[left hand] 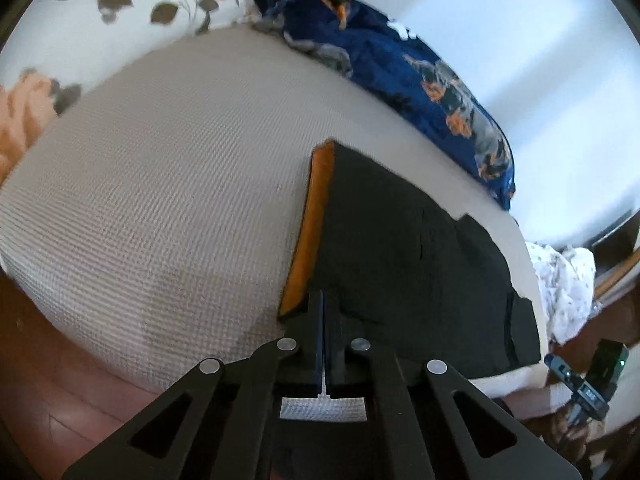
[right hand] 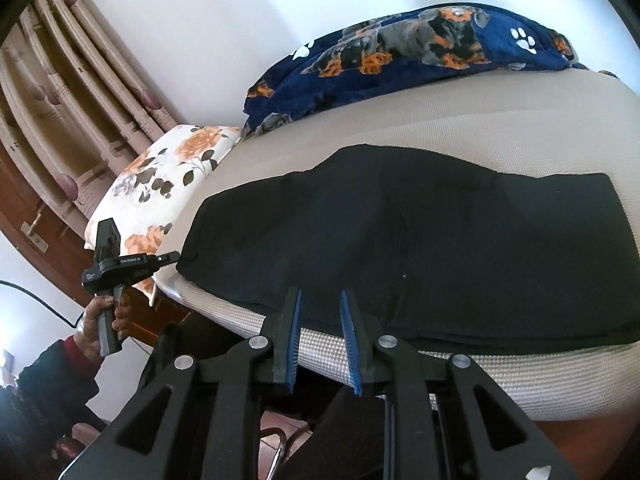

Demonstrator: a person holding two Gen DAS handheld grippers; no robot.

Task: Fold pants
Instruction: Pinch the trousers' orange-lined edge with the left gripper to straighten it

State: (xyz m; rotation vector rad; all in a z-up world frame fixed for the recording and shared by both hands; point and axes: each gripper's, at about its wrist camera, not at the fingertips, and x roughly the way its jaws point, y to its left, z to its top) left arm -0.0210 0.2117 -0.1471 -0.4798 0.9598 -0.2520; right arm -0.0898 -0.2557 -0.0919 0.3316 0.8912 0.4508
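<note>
Black pants (right hand: 420,248) lie flat across a beige waffle bedspread (right hand: 500,120). In the left wrist view the pants (left hand: 400,248) show an orange waistband (left hand: 312,224) at their near left end. My left gripper (left hand: 324,300) is shut on the pants' near corner by that band. It also shows in the right wrist view (right hand: 176,256), at the pants' left end. My right gripper (right hand: 320,300) is open and empty, just in front of the pants' near edge. It shows in the left wrist view (left hand: 550,360) at the lower right.
A navy dog-print blanket (right hand: 400,60) lies bunched along the bed's far side. A floral pillow (right hand: 168,176) sits at the bed's left end. Curtains (right hand: 72,92) hang behind it. White patterned cloth (left hand: 568,280) lies past the bed's right end. Red-brown floor (left hand: 60,380) runs along the near side.
</note>
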